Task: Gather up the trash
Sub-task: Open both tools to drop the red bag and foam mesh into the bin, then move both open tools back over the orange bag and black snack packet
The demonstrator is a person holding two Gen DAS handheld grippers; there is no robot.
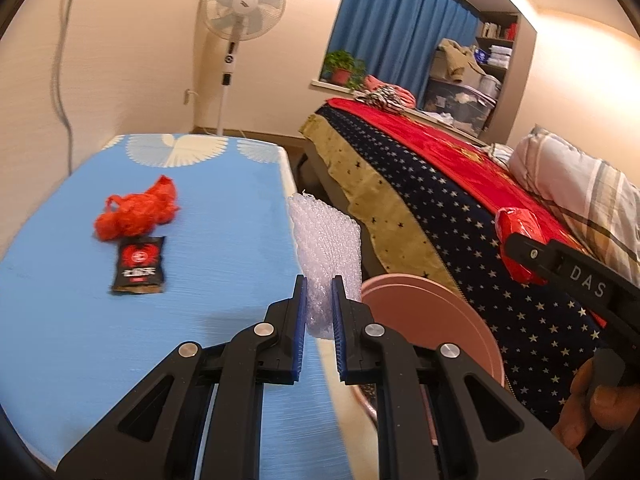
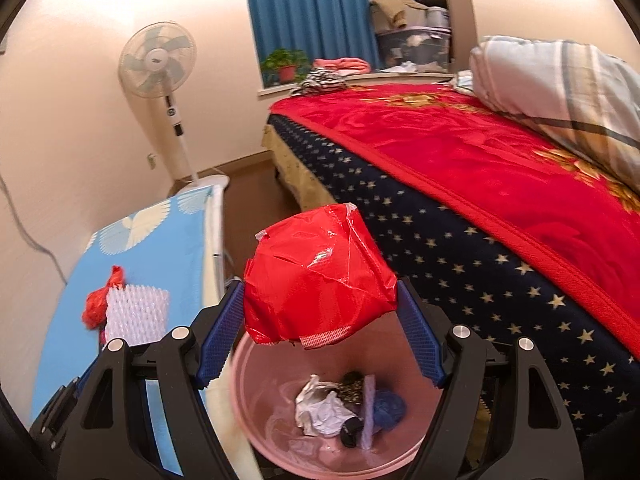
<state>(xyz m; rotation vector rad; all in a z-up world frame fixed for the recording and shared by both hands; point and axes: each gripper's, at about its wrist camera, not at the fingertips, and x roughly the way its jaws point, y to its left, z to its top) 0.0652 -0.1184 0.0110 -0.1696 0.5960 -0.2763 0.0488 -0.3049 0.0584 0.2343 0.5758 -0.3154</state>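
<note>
bedroom setting: pink bin (image 2: 256, 420) sits between blue table (image 1: 120, 340) and bed (image 2: 460, 184). right gripper (image 2: 320, 312) clamps a red wrapper (image 2: 320, 276) wide, above the bin; centre, then release. left gripper (image 1: 319, 312) pinches bubble wrap (image 1: 326, 236) narrowly, near the rim.

In the left wrist view the pink bin (image 1: 436, 320) is mostly hidden behind the left gripper (image 1: 319, 300), and its inside cannot be seen. The print on the black packet (image 1: 138, 266) on the bench (image 1: 80, 340) is blurred and too small to read. In the right wrist view the red wrapper (image 2: 316, 280) covers the far rim of the bin, and the scraps (image 2: 344, 408) inside are too unclear to name.
</note>
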